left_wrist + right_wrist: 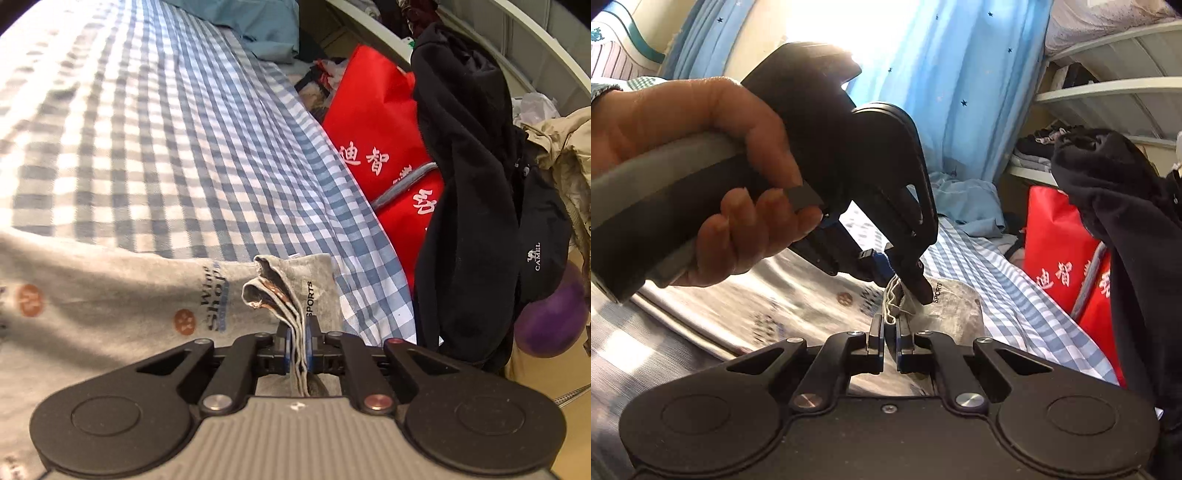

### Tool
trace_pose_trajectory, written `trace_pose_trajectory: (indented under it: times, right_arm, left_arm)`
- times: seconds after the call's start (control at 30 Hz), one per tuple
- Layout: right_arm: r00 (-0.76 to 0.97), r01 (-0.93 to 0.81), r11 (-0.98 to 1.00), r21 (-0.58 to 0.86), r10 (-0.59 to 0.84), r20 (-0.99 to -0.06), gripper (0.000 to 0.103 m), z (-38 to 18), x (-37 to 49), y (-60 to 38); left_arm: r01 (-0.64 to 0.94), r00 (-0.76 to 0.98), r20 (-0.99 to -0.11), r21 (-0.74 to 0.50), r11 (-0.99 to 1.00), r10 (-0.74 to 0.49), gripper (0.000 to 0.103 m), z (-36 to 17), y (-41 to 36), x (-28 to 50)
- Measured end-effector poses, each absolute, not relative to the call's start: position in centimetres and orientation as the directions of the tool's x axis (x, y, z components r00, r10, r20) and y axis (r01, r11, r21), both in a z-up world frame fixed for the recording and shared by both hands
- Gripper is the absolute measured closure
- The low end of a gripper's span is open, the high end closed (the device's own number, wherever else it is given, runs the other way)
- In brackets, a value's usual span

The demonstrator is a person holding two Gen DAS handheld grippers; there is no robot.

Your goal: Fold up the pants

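Note:
The grey printed pants (110, 295) lie on the blue-and-white checked bed (166, 129). My left gripper (299, 332) is shut on a bunched, several-layered edge of the pants with a "SPORTS" label (309, 299). In the right wrist view, the left gripper (886, 269), held by a hand, pinches that same bunched edge (897, 299). My right gripper (890, 332) sits just below that bunch, its jaws nearly closed with a narrow gap, and cloth shows at the tips. The pants (775, 295) spread to the left over the bed.
A red bag with white characters (384, 147) stands beside the bed on the right. Black clothes (469, 184) hang over it, with a purple ball (546, 325) below. Blue curtains (960, 74) and white shelves (1108, 92) stand behind. A light blue cloth (967, 203) lies at the bed's far end.

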State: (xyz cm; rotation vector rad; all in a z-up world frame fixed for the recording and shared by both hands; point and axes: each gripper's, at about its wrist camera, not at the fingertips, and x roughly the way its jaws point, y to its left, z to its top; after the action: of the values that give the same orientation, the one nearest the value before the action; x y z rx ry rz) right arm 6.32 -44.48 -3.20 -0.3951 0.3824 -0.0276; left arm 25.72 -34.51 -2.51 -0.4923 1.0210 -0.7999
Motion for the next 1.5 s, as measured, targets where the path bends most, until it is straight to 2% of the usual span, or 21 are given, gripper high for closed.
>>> trace_pose_trajectory:
  times: [0.43,0.97,1.2,1.4,1.47,1.5]
  right_arm:
    - [0.936,-0.186,0.917,-0.353,0.056,-0.346,0.098,-0.4,3.8,-35.5]
    - [0.87,-0.411,0.854,-0.32,0.262,-0.418,0.098,-0.8,3.0,-23.5]
    - [0.836,-0.456,0.838,-0.299,0.29,-0.465,0.096,-1.6,4.4,-19.8]
    - [0.822,-0.462,0.847,-0.262,0.299,-0.484,0.084,-2.7,4.7,-20.1]
    - [0.826,-0.457,0.852,-0.254,0.301,-0.478,0.065,-2.6,4.6,-21.1]
    - [0.83,-0.453,0.854,-0.254,0.301,-0.469,0.061,-2.6,4.4,-21.5]
  left_arm:
    - [0.354,0.385,-0.572,-0.633,0.689,-0.724,0.097,0.7,-23.6,23.1]
    - [0.228,0.435,-0.614,-0.632,0.74,-0.658,0.097,-2.1,-8.8,22.3]
    - [0.2,0.417,-0.657,-0.608,0.768,-0.628,0.097,-4.2,-6.0,23.6]
    - [0.17,0.431,-0.655,-0.616,0.769,-0.62,0.096,-5.7,-5.5,23.2]
    - [0.171,0.44,-0.662,-0.602,0.78,-0.607,0.091,-5.5,-5.5,23.0]
    - [0.174,0.445,-0.668,-0.589,0.789,-0.597,0.09,-5.3,-5.6,22.9]
